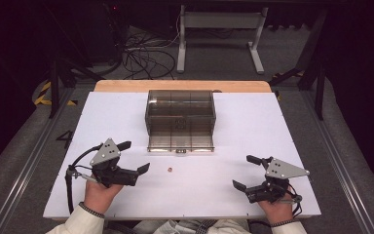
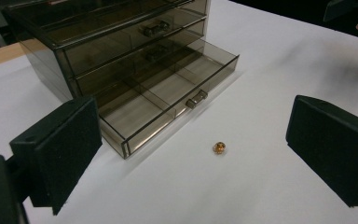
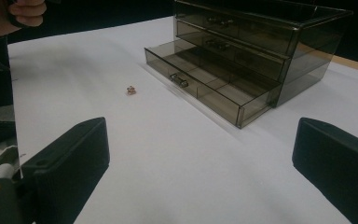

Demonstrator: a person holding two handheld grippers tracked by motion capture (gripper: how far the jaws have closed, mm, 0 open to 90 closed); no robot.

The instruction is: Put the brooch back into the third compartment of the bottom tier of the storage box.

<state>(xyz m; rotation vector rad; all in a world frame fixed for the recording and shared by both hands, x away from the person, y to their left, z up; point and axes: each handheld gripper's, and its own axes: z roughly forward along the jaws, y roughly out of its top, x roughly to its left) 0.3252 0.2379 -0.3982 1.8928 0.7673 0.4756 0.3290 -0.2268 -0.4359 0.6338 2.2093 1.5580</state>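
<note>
Smoky plastic drawer chest [image 1: 180, 117] at the bench's [image 1: 253, 122] far-middle, bottom drawer [image 1: 180, 142] pulled out.
A small gold bead [image 1: 169, 169] lies just before it — left gripper [image 1: 135, 157] and right gripper [image 1: 242, 172] near the front corners, jaws spread, holding nothing.

A smoky transparent plastic drawer box [image 1: 180, 119] sits toward the bench's [image 1: 253, 126] far edge, bottom drawer [image 1: 180, 144] pulled out; a small reddish bead [image 1: 170, 169] lies mid-bench.

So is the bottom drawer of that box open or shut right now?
Open. The bottom drawer is pulled out past the two shut drawers above, its empty compartments showing.
</note>
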